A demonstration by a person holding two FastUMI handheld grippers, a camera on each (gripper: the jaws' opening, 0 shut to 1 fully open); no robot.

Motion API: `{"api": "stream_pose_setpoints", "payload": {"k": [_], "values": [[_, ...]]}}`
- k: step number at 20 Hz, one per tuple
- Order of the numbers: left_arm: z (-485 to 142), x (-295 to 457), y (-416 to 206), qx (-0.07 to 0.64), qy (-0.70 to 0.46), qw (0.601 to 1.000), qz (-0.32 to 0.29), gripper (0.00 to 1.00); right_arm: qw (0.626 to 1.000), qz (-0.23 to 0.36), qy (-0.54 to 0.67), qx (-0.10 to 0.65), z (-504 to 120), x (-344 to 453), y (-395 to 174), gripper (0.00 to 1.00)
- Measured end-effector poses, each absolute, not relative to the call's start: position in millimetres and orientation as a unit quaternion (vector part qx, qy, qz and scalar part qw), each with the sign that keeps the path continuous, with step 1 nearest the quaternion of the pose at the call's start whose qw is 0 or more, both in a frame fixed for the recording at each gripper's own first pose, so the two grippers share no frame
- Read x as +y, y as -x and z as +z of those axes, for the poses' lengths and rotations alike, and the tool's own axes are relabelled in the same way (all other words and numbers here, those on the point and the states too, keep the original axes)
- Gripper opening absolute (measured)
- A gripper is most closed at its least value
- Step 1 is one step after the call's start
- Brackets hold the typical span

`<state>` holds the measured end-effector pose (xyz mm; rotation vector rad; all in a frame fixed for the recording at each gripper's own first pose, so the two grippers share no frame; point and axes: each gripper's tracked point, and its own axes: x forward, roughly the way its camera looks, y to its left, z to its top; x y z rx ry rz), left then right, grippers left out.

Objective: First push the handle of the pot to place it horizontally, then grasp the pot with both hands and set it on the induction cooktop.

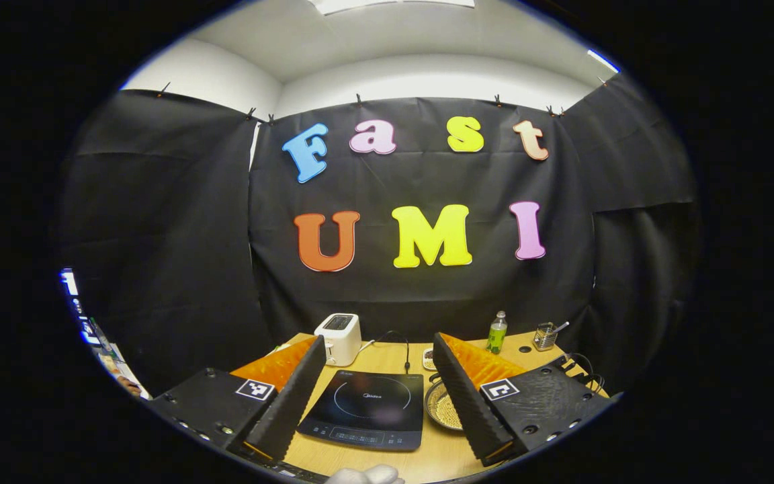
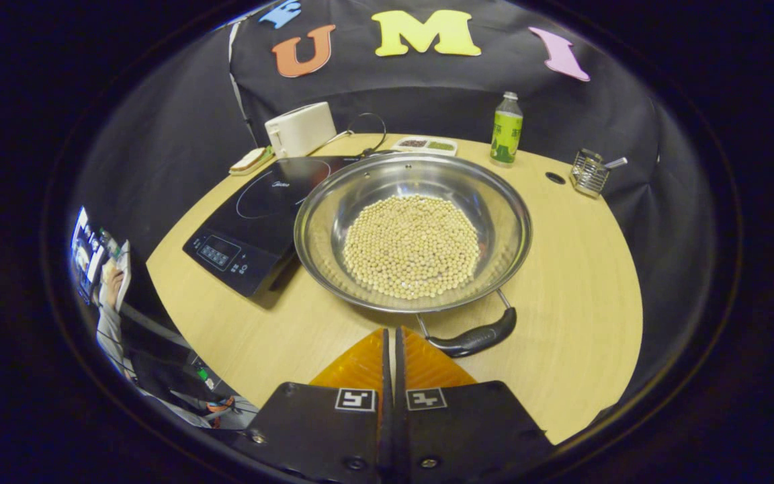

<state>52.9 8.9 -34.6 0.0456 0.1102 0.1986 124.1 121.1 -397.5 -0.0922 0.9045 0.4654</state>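
Pot (image 2: 412,232): steel, holding pale beans (image 2: 411,245), directly ahead of the right tool (image 2: 392,349); black handle (image 2: 474,339) just ahead-right of its tips, apart from them. Right tool: fingers together, gripping nothing. Induction cooktop (image 2: 252,212): ahead-left of the right tool, its edge under the pot's rim; seen between the fingers of the left tool (image 1: 377,376). Left tool: fingers wide apart, empty. Table (image 2: 575,269): toaster (image 2: 299,128), green bottle (image 2: 506,129), wire basket (image 2: 588,171) at far edge.

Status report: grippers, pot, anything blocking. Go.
Left hand-held gripper open, above table facing induction cooktop. Right hand-held gripper shut, empty, just short of pot handle. Pot of beans beside cooktop, not on it. Path clear.
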Motion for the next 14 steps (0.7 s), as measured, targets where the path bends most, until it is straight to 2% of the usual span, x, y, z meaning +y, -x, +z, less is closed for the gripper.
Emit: {"api": "stream_pose_setpoints", "payload": {"k": [3, 4, 8, 10, 14], "values": [[-41.3, 3.6, -65.8, 0.064, -0.024, 0.992, 0.106, 0.95, 0.864, 0.231, 0.057, 0.444, -405.0, 114.4, -127.3, 0.00], [-42.5, 1.8, -70.1, 0.064, -0.023, 0.992, 0.106, 0.95, 0.861, 0.235, 0.051, 0.448, -405.8, 112.8, -127.7, 0.04], [-47.2, -4.2, -91.8, 0.069, -0.023, 0.992, 0.107, 0.95, 0.857, 0.239, 0.052, 0.454, -406.9, 100.9, -135.9, 0.00], [-47.7, -8.3, -101.6, 0.068, -0.026, 0.992, 0.106, 0.95, 0.856, 0.239, 0.060, 0.455, -407.4, 91.6, -139.5, 0.04], [-51.9, -16.0, -121.4, 0.071, -0.024, 0.991, 0.109, 0.95, 0.856, 0.232, 0.057, 0.459, -408.0, 71.0, -154.2, 0.00]]}}
